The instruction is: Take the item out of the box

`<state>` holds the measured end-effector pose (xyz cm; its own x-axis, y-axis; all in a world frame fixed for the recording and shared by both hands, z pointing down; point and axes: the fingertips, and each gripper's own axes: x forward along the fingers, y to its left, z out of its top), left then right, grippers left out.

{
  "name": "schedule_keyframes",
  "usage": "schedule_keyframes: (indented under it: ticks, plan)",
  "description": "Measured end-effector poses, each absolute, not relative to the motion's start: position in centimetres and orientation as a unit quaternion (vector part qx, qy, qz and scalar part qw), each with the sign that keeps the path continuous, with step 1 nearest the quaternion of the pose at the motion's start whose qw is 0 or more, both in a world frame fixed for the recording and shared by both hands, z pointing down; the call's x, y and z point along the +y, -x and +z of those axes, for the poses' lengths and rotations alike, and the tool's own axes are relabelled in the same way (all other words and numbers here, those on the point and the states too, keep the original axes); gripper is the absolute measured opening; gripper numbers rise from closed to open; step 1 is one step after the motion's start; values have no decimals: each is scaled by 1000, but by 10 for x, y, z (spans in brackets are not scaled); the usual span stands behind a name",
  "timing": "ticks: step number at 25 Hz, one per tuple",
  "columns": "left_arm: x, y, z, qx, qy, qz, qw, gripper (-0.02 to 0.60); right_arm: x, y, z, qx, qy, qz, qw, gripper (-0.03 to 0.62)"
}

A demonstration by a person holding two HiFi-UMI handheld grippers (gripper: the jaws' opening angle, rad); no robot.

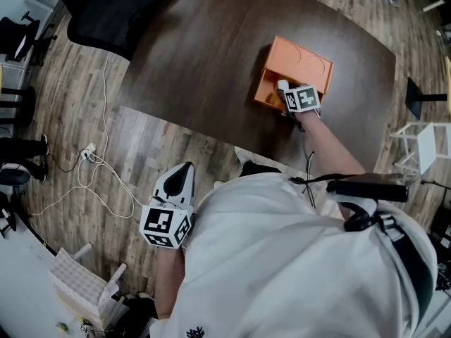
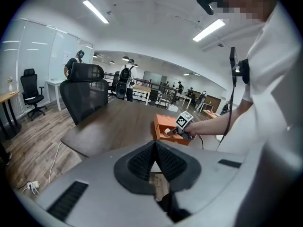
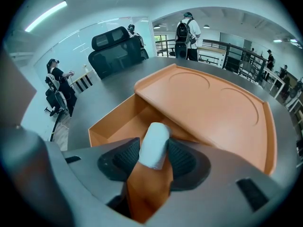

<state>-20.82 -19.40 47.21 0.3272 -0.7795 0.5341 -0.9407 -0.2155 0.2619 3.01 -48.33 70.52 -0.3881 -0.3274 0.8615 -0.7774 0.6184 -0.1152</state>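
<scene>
An orange box (image 1: 266, 90) stands open on the dark table (image 1: 204, 55), its lid (image 1: 304, 63) lying back over the far part. My right gripper (image 1: 285, 94) reaches into the box's open near end. In the right gripper view the white cylindrical item (image 3: 154, 144) stands between the two black pads (image 3: 124, 159), which touch it on both sides, above the box's floor (image 3: 120, 122). My left gripper (image 1: 177, 180) hangs off the table over the wooden floor, jaws together and holding nothing. In the left gripper view its tips (image 2: 155, 148) meet, and the box (image 2: 163, 126) is far ahead.
A black office chair (image 1: 113, 9) stands at the table's far left corner. White cables (image 1: 91, 162) trail on the floor to the left. A white stool (image 1: 421, 145) stands to the right. Several people (image 3: 185, 30) stand in the background.
</scene>
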Motion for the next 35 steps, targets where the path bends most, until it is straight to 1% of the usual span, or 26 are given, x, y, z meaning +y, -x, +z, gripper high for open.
schedule_keyframes:
  ticks: [15,29,35]
  plan:
    - [-153,223,468,-564,-770,134,266,11,-457,-25,676,-798,-349,259,418,182]
    - [-107,220,460,-546,-792,119,245,11,-406,-33,618,-815,-374,251,364,179]
    - [-79,216,456,-535,-801,115,242,11,-360,-32,592,-826,-370,251,344,179]
